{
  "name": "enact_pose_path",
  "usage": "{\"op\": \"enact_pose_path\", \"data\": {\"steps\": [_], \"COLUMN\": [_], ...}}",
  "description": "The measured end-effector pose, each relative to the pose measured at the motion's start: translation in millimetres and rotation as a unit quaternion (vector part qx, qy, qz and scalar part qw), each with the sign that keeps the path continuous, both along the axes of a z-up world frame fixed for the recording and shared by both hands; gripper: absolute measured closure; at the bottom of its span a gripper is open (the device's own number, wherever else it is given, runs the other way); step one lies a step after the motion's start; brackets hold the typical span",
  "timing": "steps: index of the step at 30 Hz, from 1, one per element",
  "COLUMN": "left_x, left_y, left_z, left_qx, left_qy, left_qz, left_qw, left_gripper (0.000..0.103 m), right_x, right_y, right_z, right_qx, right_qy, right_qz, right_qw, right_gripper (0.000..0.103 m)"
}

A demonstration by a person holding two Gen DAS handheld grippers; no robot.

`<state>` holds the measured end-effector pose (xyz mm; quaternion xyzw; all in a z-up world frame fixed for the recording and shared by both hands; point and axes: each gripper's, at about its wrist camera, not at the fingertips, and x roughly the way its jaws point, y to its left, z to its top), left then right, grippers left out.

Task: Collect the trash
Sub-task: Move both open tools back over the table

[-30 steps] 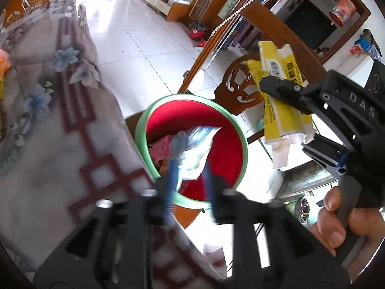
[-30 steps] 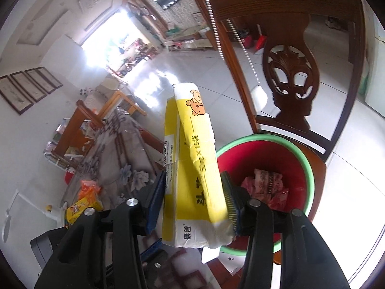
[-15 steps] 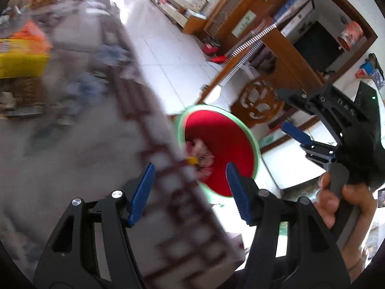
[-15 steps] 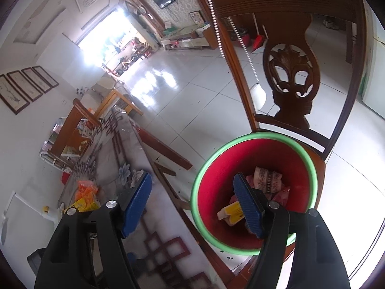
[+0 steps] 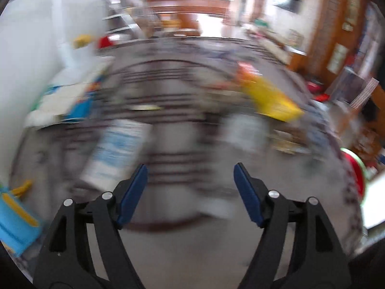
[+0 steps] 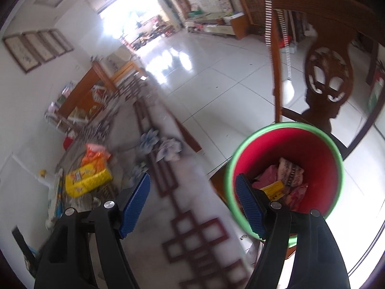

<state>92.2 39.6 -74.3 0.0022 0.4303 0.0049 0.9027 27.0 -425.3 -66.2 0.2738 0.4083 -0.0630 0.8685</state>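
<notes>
We have swung our left gripper (image 5: 190,193) away from the red bin (image 6: 285,175) and over the patterned tablecloth (image 5: 173,144); its jaws have just been opening and stand apart, empty. The yellow tissue pack (image 6: 273,189) has left our right gripper (image 6: 192,203) and lies in the bin with the pink wrappers (image 6: 288,172); its jaws, just opened wider, hold nothing. On the table we see, blurred, a blue-and-white packet (image 5: 115,151) and a yellow packet (image 5: 272,100).
</notes>
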Motion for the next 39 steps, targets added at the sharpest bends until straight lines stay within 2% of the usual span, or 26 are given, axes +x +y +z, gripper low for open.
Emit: {"op": "enact_pose_path", "data": {"steps": [2,5,8,12,18,21,22,23,31,35,39], "left_x": [8.4,24.6,35.1,44.5,56.0,55.2,53.8,52.4,20.4,-15.9,-58.9], "left_y": [35.0,66.8,73.0,71.3,87.0,86.7,85.7,85.0,67.3,58.5,56.6], "left_z": [-5.9,-19.0,-29.6,-36.0,-52.9,-56.4,-55.4,-54.3,-45.3,-32.4,-23.2], "left_qx": [-0.001,-0.037,-0.045,-0.021,-0.039,-0.046,-0.047,-0.050,-0.112,-0.148,-0.191], "left_qy": [0.002,0.024,0.040,0.046,0.070,0.076,0.074,0.073,0.063,0.046,0.024], "left_qz": [0.038,0.076,0.074,0.069,0.090,0.085,0.084,0.084,0.075,0.067,0.067], "left_qw": [0.9993,0.9961,0.9955,0.9963,0.9927,0.9924,0.9926,0.9925,0.9889,0.9857,0.9789], "left_gripper": [0.032,0.032,0.032,0.028,0.027,0.037,0.047,0.049,0.050,0.050,0.050], "right_x": [8.4,20.5,30.3,39.6,39.7,40.5,40.3,40.2,39.0,37.4,37.4], "right_y": [23.5,54.4,82.8,117.4,147.8,148.7,148.4,147.1,160.8,168.7,175.8], "right_z": [1.0,0.6,-3.5,-8.0,-10.6,-13.7,-14.4,-14.5,-10.0,-9.9,-13.0], "right_qx": [-0.014,-0.031,-0.032,-0.038,-0.058,-0.060,-0.058,-0.053,-0.052,-0.053,-0.044], "right_qy": [0.004,0.010,0.018,0.026,0.028,0.033,0.033,0.033,0.027,0.027,0.029], "right_qz": [0.024,0.054,0.083,0.123,0.161,0.161,0.159,0.156,0.171,0.181,0.190], "right_qw": [1.000,0.998,0.996,0.991,0.985,0.985,0.985,0.986,0.983,0.982,0.980], "right_gripper": [0.033,0.033,0.033,0.033,0.033,0.033,0.032,0.032,0.033,0.032,0.033]}}
